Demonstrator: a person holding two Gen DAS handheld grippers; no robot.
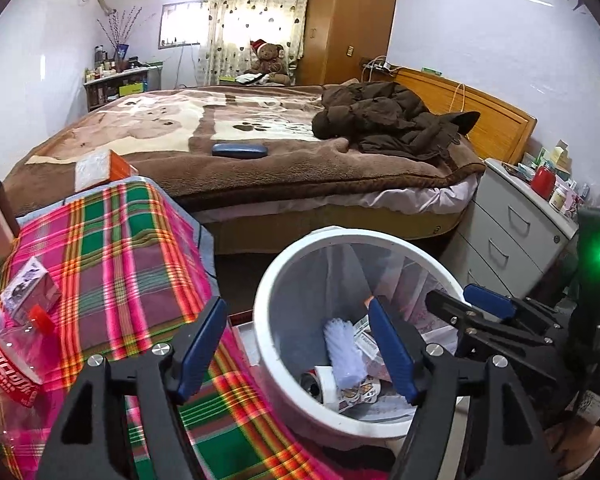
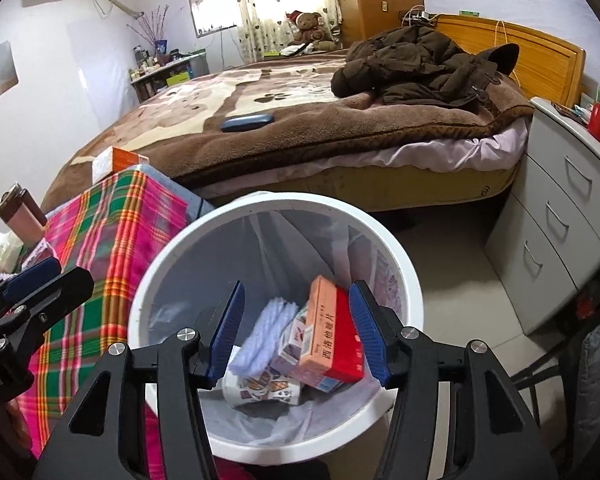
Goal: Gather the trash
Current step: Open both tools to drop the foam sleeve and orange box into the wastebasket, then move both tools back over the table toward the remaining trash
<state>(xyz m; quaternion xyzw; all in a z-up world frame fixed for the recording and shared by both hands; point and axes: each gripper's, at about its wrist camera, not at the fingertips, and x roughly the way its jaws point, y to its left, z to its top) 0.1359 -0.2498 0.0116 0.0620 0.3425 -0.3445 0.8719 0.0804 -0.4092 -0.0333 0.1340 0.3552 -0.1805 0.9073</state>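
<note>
Your left gripper [image 1: 300, 344] hung over the near rim of the white bin [image 1: 268, 280], lower centre of its view; jaws stood apart, nothing between the pads. Your right gripper [image 2: 296, 332] hung over the bin mouth, jaws likewise apart, not pressing anything. An orange-red box [image 2: 332, 340] lay tilted inside the bin between them, beside a pale woolly item [image 2: 264, 328] and printed cartons. A plastic bottle [image 1: 16, 364] with a red cap remained on the plaid cloth [image 1: 132, 248], lower left of the left view.
</note>
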